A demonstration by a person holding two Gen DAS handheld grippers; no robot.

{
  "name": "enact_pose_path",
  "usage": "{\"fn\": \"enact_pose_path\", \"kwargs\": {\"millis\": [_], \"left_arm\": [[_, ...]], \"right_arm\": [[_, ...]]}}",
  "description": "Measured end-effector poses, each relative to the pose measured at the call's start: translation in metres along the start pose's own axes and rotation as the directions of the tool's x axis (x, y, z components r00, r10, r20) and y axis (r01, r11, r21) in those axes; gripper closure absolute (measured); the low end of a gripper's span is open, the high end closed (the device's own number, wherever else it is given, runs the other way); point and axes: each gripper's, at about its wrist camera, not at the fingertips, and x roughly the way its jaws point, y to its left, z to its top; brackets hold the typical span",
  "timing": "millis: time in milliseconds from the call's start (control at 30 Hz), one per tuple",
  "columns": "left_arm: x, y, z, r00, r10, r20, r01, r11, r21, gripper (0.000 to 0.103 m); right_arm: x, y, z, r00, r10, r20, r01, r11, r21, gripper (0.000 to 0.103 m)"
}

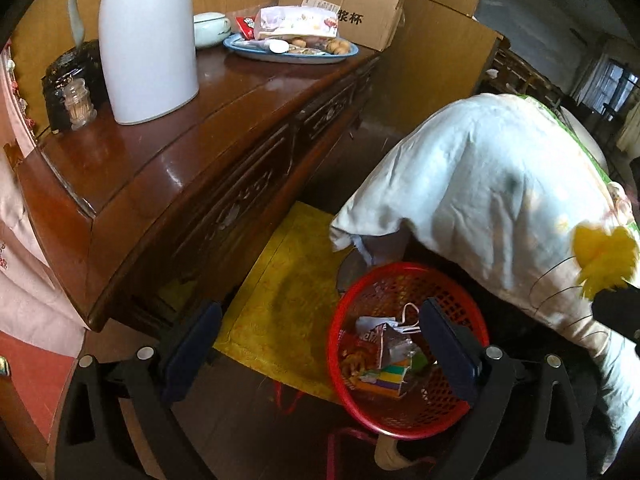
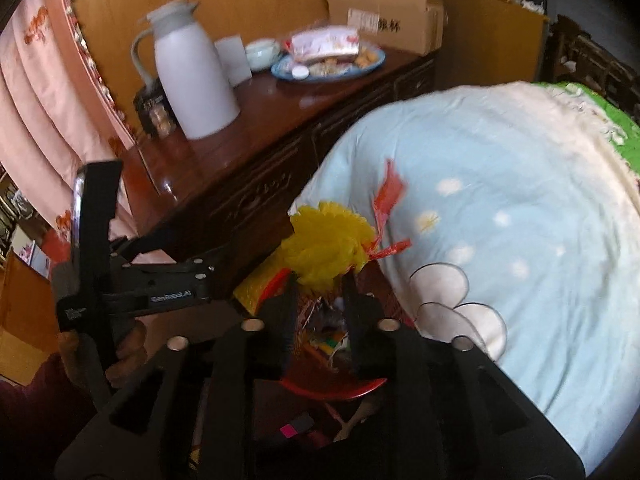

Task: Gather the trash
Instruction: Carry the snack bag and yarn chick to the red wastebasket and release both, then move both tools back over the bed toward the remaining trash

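The right tongs [image 2: 320, 300] are closed on a crumpled yellow wrapper [image 2: 326, 246], with a red strip [image 2: 386, 200] trailing from it. They hold it just above a red mesh basket [image 1: 400, 276] that sits on the floor. From the left wrist view the same wrapper [image 1: 604, 262] shows at the right edge, blurred, above and to the right of the basket.

The left tongs [image 1: 320, 344] stand wide open and hold nothing. Their right finger reaches over the basket, their left finger over a yellow mat [image 1: 288, 280] on the floor. The basket rests partly on this mat and already contains scrap paper [image 1: 384, 328] and a striped carton [image 1: 390, 380].

A pale blue quilt [image 1: 480, 184] hangs over the far right side of the basket, crowding it. To the left runs a dark wooden bench [image 1: 160, 160] with carved drawer fronts, close beside the mat. On the bench stand a white flask [image 1: 148, 40], a small jar of toothpicks [image 1: 80, 104] next to a black box [image 1: 72, 76], a white lidded bowl [image 1: 210, 28], and a blue tray [image 1: 288, 54] of snacks with a snack bag [image 1: 298, 22] on top. A cardboard box [image 1: 352, 8] stands behind the tray. A pink curtain [image 2: 48, 92] hangs at the far left.
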Motion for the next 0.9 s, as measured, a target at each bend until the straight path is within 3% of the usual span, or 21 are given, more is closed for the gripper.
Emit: {"fn": "enact_pose_path", "kwargs": {"millis": [267,567,767,900], "left_arm": [[-0.009,-0.012,0.0,0.999,0.017,0.04,-0.019,0.998,0.053,0.006],[-0.056,-0.055,0.001,0.985,0.028,0.169,-0.06,0.981,0.183,0.006],[-0.106,-0.089,-0.005,0.96,-0.014,0.281,-0.063,0.962,0.264,0.006],[-0.144,-0.118,-0.013,0.937,-0.089,0.339,-0.032,0.942,0.333,0.006]], "right_arm": [[-0.009,-0.005,0.0,0.999,-0.023,0.024,0.022,0.999,0.023,0.066],[-0.065,-0.016,-0.009,0.985,-0.077,0.153,0.067,0.995,0.072,0.059],[-0.129,-0.022,-0.028,0.948,-0.139,0.286,0.109,0.987,0.118,0.055],[-0.181,-0.03,-0.048,0.901,-0.194,0.388,0.138,0.976,0.169,0.05]]}}
